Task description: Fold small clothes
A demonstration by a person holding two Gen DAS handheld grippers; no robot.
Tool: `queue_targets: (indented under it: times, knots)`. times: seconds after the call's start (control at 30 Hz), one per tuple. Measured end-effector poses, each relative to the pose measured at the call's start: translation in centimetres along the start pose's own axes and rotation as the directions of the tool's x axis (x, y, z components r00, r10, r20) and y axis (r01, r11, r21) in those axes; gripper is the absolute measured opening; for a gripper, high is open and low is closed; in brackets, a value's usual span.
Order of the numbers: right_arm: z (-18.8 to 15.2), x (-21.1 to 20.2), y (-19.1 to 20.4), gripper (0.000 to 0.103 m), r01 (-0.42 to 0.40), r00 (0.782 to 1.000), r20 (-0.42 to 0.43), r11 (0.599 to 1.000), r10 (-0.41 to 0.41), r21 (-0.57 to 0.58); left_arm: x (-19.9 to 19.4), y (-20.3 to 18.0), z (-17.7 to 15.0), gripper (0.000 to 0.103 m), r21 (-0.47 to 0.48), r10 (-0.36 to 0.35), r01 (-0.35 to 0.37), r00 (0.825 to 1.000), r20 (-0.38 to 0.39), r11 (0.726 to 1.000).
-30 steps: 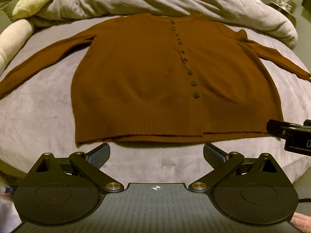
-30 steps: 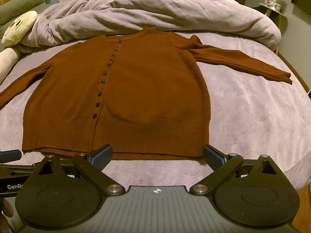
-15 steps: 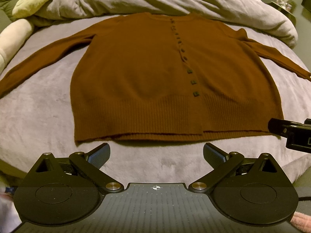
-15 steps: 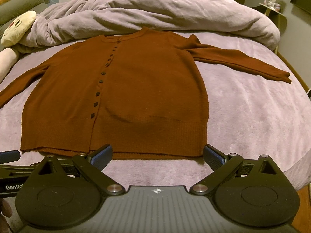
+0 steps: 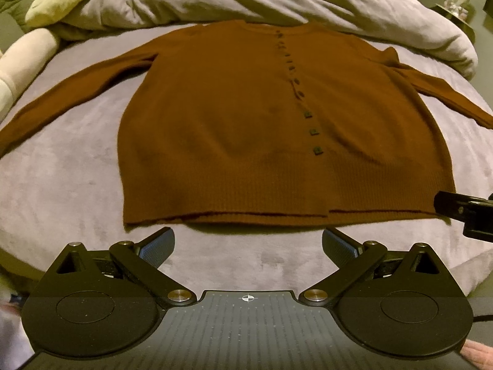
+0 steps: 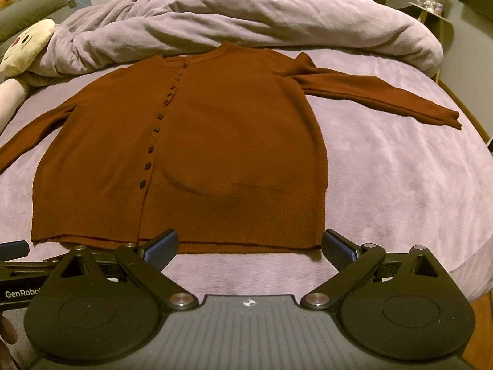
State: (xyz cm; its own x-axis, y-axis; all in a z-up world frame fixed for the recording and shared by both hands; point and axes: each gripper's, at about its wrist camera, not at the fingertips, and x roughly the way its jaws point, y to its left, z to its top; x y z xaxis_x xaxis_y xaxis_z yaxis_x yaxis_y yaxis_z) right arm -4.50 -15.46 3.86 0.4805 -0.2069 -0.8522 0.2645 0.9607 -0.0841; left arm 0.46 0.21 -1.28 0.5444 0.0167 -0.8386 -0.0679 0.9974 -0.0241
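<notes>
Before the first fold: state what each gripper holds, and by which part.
Nothing. Left gripper and right gripper are both open, short of the cardigan hem.

1 cardigan [image 5: 234,117], 2 tongs [image 5: 248,243]

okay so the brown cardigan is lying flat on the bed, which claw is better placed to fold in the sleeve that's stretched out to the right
The right claw. It hangs open at the cardigan's right hem, with that sleeve fully visible. The left claw, also open, sits at the left hem, where the sleeve runs to the picture's edge.
</notes>
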Motion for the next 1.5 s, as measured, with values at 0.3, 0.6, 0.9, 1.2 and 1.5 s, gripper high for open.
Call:
queue_targets:
  times: [0.3, 0.6, 0.9, 1.2, 1.5]
  knots:
    - [-0.1, 0.1, -0.4, 0.099, -0.002, 1.000, 0.000, 1.000, 0.002, 0.012, 0.0, 0.1, 0.0, 0.103, -0.007, -0.001, 0.001, 1.000, 0.001, 1.000]
    - [0.0, 0.2, -0.5, 0.099, -0.003, 1.000, 0.000, 1.000, 0.003, 0.013, 0.0, 0.2, 0.1, 0.103, -0.014, -0.002, 0.002, 1.000, 0.002, 1.000]
    - [-0.1, 0.2, -0.6, 0.099, -0.004, 1.000, 0.001, 1.000, 0.004, 0.014, -0.1, 0.5, 0.2, 0.103, -0.023, -0.007, 0.007, 1.000, 0.006, 1.000]
    - [-0.2, 0.5, -0.9, 0.099, -0.007, 1.000, -0.007, 1.000, 0.007, 0.025, 0.2, 0.4, 0.2, 0.103, -0.023, -0.005, 0.005, 1.000, -0.001, 1.000]
    - [-0.3, 1.2, -1.6, 0.099, -0.014, 1.000, -0.023, 0.999, 0.015, 0.047, 0.6, 0.1, 0.4, 0.103, -0.026, 0.000, 0.000, 1.000, -0.011, 1.000]
